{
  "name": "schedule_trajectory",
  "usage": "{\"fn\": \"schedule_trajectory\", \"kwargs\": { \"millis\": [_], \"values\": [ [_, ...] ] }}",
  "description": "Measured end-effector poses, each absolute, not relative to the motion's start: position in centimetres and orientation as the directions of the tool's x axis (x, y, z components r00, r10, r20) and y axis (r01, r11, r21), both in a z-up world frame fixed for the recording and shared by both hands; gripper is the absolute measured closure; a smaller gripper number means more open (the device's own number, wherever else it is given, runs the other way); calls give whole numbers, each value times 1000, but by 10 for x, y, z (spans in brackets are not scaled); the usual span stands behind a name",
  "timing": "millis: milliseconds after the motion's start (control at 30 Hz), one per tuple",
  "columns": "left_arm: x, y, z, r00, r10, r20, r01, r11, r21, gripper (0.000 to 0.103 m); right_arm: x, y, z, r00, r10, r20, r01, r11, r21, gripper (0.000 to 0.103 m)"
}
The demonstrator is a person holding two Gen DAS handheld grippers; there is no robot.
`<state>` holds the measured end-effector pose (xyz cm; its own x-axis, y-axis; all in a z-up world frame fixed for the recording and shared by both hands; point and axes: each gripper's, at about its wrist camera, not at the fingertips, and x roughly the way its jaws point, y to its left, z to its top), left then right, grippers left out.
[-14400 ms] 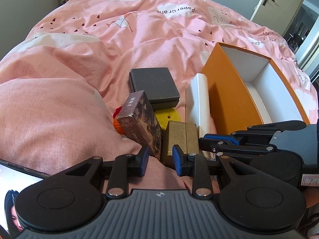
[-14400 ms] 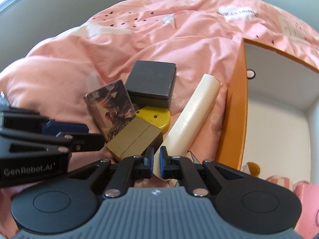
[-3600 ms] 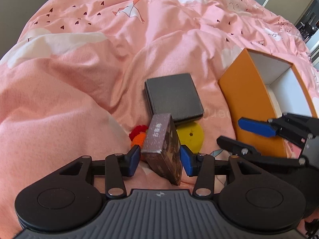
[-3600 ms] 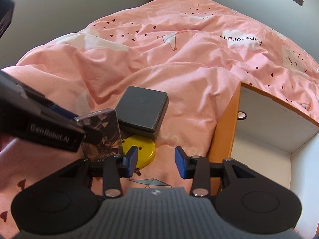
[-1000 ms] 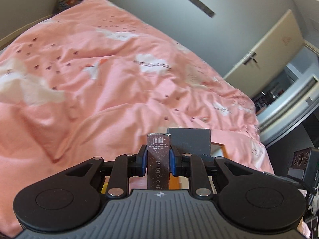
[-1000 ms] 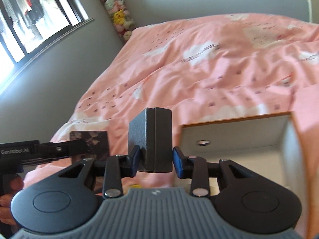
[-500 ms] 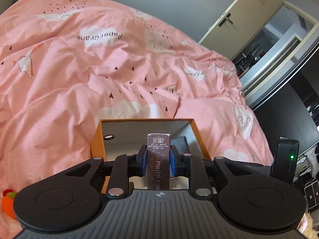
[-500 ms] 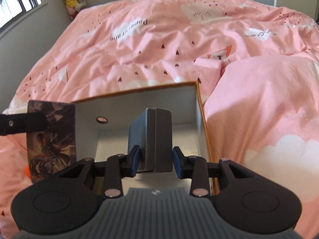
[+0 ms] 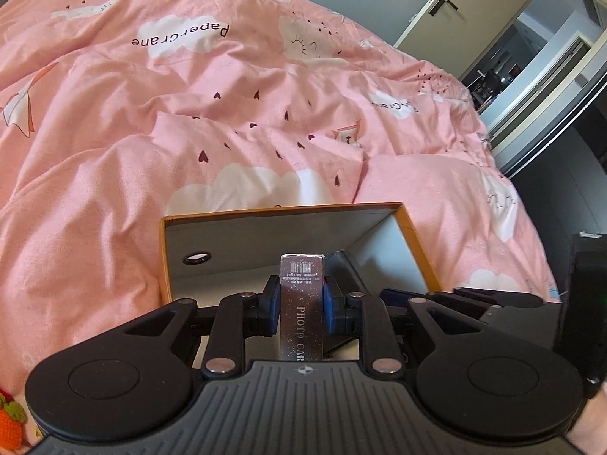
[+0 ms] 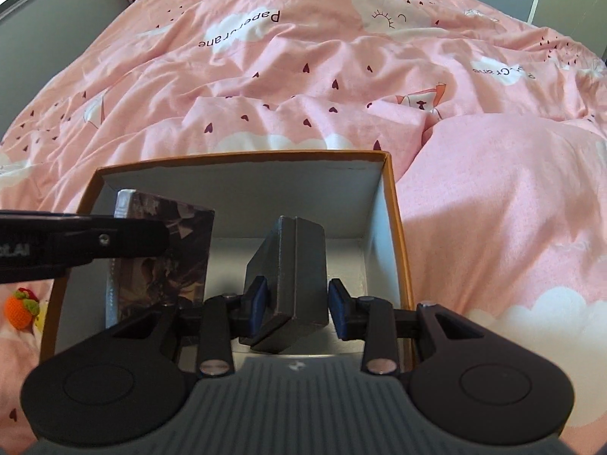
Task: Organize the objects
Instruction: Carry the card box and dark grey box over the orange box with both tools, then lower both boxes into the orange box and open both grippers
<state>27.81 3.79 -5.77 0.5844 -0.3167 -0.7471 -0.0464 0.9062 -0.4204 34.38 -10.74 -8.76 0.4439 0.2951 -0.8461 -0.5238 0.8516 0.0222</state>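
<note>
Two boxes carried: one is clamped in each gripper, and both are now held inside the orange box (image 10: 398, 227).
Left gripper (image 9: 302, 309): closed on the photo card box (image 9: 302, 303), which is held upright with its narrow barcode end uppermost.
Right gripper (image 10: 298, 309): closed on the dark grey box (image 10: 292, 265), which is held on edge and tilted a little.
Just changed: a second ago both boxes were held high over the pink duvet (image 10: 303, 76); since then they have been brought over the orange box and lowered between its white walls.
Position now: the photo card box (image 10: 163, 250) is seen at the left side of the interior, the dark grey box toward the middle and right; the two are apart.
Contact with the floor: cannot be told, as the lower edges are hidden by the grippers.
Meaning for the task: the carry is judged finished, with only the setting down and release left.
Left outside: an orange knitted toy (image 10: 22, 307) on the duvet, beside the orange box.
</note>
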Motion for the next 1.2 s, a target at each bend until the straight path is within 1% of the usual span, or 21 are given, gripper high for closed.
{"fn": "schedule_trajectory", "kwargs": {
  "millis": [100, 233, 367, 500, 533, 567, 733, 967, 1200],
  "values": [
    [282, 34, -62, 583, -301, -755, -39, 917, -396, 78, 342, -103, -89, 448, 263, -855, -547, 836, -30, 67],
    [286, 30, -67, 583, -304, -754, -31, 919, -394, 78, 340, -101, -89, 450, 222, -865, -581, 808, -95, 67],
    [291, 25, -72, 578, -280, -767, -26, 933, -360, 78, 339, -103, -86, 476, 191, -858, -602, 782, -161, 66],
    [294, 21, -77, 572, -275, -773, -23, 937, -349, 78, 337, -105, -84, 476, 187, -859, -628, 757, -183, 70],
    [294, 20, -78, 570, -274, -775, -22, 937, -348, 78, 337, -105, -84, 480, 185, -858, -631, 752, -190, 72],
    [295, 19, -79, 568, -273, -776, -20, 938, -345, 78, 336, -106, -83, 487, 180, -855, -629, 752, -200, 77],
    [300, 10, -87, 552, -237, -799, -25, 953, -300, 78, 334, -115, -76, 506, 210, -837, -614, 769, -178, 78],
    [309, 8, -100, 491, -299, -819, -62, 925, -375, 78, 324, -120, -73, 541, 223, -811, -608, 770, -193, 78],
    [322, 21, -111, 440, -351, -827, -155, 877, -455, 78, 322, -125, -73, 567, 241, -788, -603, 773, -198, 78]
  ]
}}
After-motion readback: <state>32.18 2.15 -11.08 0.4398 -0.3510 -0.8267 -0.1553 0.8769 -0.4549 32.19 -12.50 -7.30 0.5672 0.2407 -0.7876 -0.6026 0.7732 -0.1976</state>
